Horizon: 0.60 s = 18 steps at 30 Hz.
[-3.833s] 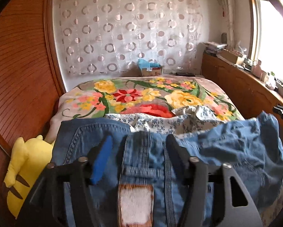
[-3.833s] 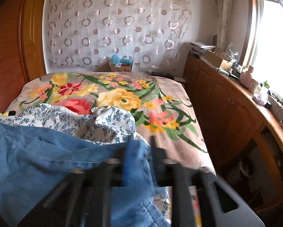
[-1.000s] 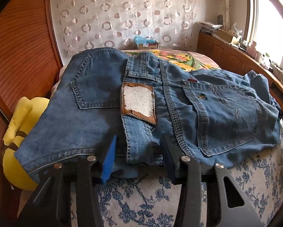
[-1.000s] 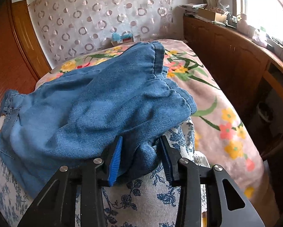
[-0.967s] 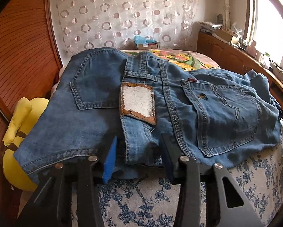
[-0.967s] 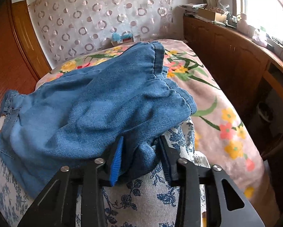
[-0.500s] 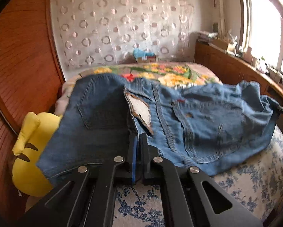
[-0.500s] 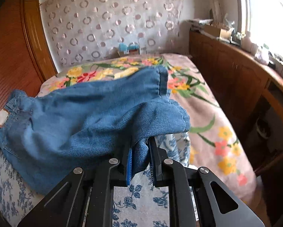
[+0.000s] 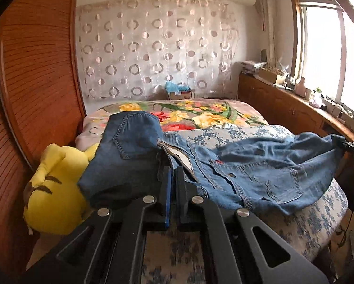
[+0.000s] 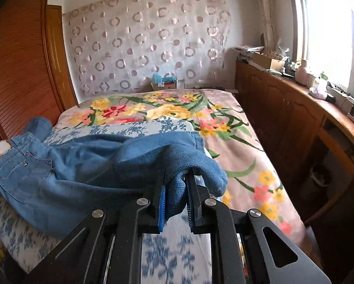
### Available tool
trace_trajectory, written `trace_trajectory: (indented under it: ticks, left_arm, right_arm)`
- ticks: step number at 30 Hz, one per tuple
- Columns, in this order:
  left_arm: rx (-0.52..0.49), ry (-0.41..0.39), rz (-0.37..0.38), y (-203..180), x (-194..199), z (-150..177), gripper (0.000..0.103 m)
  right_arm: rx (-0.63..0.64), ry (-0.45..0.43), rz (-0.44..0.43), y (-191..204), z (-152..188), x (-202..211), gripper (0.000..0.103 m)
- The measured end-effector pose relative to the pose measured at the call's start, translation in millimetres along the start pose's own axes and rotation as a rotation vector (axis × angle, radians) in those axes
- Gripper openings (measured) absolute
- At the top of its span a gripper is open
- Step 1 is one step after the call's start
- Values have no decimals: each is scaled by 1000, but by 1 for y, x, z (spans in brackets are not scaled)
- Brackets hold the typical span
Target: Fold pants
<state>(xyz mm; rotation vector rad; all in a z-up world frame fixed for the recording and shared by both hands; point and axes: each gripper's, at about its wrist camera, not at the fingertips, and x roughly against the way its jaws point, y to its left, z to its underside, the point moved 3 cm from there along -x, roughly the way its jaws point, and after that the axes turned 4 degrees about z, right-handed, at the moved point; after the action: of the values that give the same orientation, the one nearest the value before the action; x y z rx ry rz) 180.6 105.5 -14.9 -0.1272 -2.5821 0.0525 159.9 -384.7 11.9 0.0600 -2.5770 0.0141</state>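
Both grippers — left (image 9: 173,174), right (image 10: 175,184) — clamp jeans (image 9: 260,168).

We see our left gripper (image 9: 173,177) clamped on the waistband of the jeans (image 9: 248,172), which stretch across the blue-flowered quilt (image 9: 307,222) beside a yellow plush toy (image 9: 53,189).

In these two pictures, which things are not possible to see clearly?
- Left wrist view: the right gripper is cut off by the picture edge.
- Right wrist view: the jeans hide the bed cover beneath.
- Both views: items on the window ledge are too small.
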Motion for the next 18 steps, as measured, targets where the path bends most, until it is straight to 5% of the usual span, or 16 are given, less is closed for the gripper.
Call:
trace_trajectory:
  ticks: [9,18]
  left_arm:
    - [13,8,9,4,46,41,4]
    - [35,99,11,-1,35,92,4]
  right_arm:
    - [-7,-7,-36,-16,47,64,14]
    - [-50,78,-68,-29,88,63,15]
